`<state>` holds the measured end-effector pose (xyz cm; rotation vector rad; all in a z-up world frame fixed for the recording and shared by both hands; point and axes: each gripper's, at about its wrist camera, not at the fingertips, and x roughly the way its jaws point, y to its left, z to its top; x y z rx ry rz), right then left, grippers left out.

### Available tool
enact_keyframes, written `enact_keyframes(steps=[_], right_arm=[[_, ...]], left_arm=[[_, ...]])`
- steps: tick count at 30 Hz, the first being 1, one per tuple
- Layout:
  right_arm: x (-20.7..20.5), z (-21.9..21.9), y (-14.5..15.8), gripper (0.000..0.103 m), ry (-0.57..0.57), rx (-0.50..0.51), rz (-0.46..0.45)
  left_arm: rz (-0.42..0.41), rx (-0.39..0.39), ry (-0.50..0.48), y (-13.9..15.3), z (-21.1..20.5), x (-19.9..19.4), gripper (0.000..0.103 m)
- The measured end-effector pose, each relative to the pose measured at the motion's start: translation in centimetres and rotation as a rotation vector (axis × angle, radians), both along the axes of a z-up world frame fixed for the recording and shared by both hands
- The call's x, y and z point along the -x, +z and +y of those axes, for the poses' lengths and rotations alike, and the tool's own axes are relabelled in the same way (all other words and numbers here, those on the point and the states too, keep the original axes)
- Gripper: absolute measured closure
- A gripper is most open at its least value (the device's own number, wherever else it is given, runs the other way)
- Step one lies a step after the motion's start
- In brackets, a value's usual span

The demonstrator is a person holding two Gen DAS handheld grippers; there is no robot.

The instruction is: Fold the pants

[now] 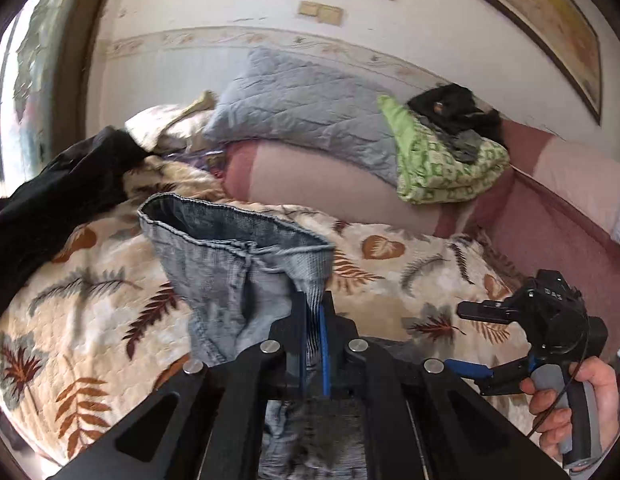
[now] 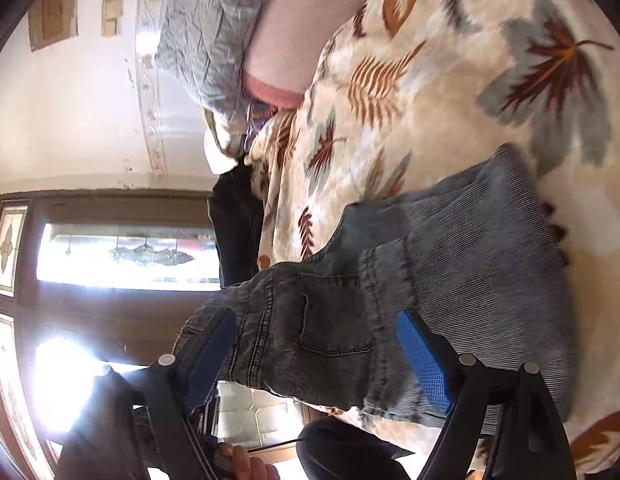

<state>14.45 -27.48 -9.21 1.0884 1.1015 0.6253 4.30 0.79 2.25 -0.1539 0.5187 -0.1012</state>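
Note:
Grey-blue jeans (image 1: 234,256) lie on a leaf-print bedspread (image 1: 90,300), with one end lifted so its stitched opening gapes. My left gripper (image 1: 314,310) is shut on a fold of that denim, and more denim hangs under it. At the right of the left wrist view, a hand (image 1: 570,400) holds my right gripper (image 1: 468,340) with its jaws wide apart over the bedspread. In the right wrist view the jeans (image 2: 334,320), pocket side showing, spread beyond the right gripper (image 2: 318,356). Its blue pads (image 2: 424,364) stand clear of the cloth.
A grey quilted pillow (image 1: 302,112) and a pink cushion (image 1: 330,184) lie at the head of the bed. A green patterned cloth (image 1: 442,160) carries a black garment (image 1: 454,108). Another dark garment (image 1: 62,184) lies at the left, near a window (image 2: 122,256).

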Motion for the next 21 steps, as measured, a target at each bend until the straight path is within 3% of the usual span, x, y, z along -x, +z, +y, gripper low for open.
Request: enact_keyframes(steps=[3,5,7,9,11,12,13,15,17,20,21], right_arm=[[2.2,-4.7,-1.9,0.018,-0.075,0.000,0.024],[3.5,-7.5,-3.5,0.018,-0.119,0.007,0.053],[4.5,-9.4,-5.0,0.018,-0.149,0.006,0.084],[5.2,-10.3,-6.0,0.018,-0.153,0.022,0.101],[5.3,-10.3,-6.2,0.018,-0.131,0.056,0.092],[5.3,-10.0,-6.3,0.018,-0.118,0.067,0.086],[5.1,-9.5,-6.5,0.018,-0.108,0.076,0.083],[5.1,-8.7,-6.3,0.018,-0.094,0.089,0.074],[4.7,-6.8,-5.6,0.018,-0.061,0.076,0.051],[3.5,-2.1,-4.7,0.018,0.032,0.039,0.031],[3.0,-0.6,-4.5,0.018,0.067,0.034,0.026]], left_arm=[[-0.017,-0.094,-0.146,-0.6,-7.3,0.5,0.099],[0.020,-0.140,-0.241,-2.5,-11.6,0.6,0.099],[0.107,-0.125,-0.298,-4.7,-13.7,0.5,0.099],[0.140,-0.067,-0.308,-5.5,-13.1,1.4,0.099],[0.131,-0.052,-0.248,-5.4,-10.6,2.5,0.097],[0.127,-0.062,-0.191,-5.3,-8.6,2.8,0.083],[0.123,-0.089,-0.115,-5.3,-6.6,3.0,0.049],[0.110,-0.174,0.084,-5.6,-1.8,3.1,0.017],[0.147,-0.253,0.222,-6.0,2.4,2.3,0.017],[0.293,-0.271,0.247,-6.8,5.9,0.5,0.017],[0.302,-0.250,0.227,-6.8,6.3,0.3,0.017]])
